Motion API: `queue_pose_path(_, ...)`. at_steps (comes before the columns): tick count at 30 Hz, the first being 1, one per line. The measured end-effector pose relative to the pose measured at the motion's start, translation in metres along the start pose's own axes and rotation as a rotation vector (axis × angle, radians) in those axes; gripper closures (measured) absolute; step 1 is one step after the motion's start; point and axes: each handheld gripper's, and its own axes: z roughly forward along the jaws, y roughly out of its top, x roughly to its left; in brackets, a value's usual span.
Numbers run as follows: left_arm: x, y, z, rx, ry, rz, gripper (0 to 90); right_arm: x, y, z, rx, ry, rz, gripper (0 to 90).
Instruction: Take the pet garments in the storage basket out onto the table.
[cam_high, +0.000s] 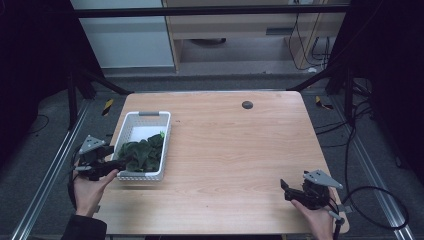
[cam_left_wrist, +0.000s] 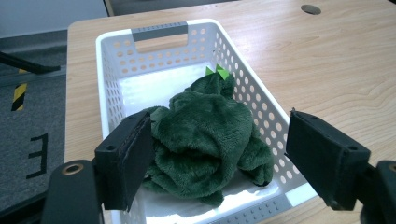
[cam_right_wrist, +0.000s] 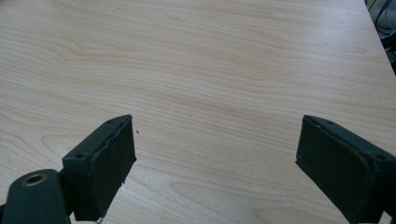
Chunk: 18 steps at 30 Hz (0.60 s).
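A white perforated basket with a grey handle stands at the table's left side. Inside it lies a crumpled dark green plush cloth with small bright green tips. My left gripper is at the basket's near left corner, open, its jaws spread above the near end of the cloth without touching it. At the table's near right corner my right gripper is open over bare wood, nothing between its jaws.
The wooden table has a round dark grommet near its far edge. Cables trail on the floor at the right. Yellow-black tape marks lie on the grey floor beside the table.
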Motion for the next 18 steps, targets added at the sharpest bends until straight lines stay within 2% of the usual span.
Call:
queue_pose_path(4, -0.003, 0.005, 0.006, 0.023, -0.004, 0.014, 22.0, 0.0, 0.0, 0.0, 0.009, 0.003, 0.011, 11.1)
queue_pose_path(7, -0.005, 0.009, 0.013, 0.049, -0.002, 0.026, 20.9, 0.0, 0.0, 0.001, 0.009, 0.004, 0.002, 11.0)
queue_pose_path(18, -0.009, 0.02, 0.028, 0.085, 0.005, 0.049, 17.0, -0.001, 0.0, 0.002, 0.016, 0.009, -0.001, 10.2)
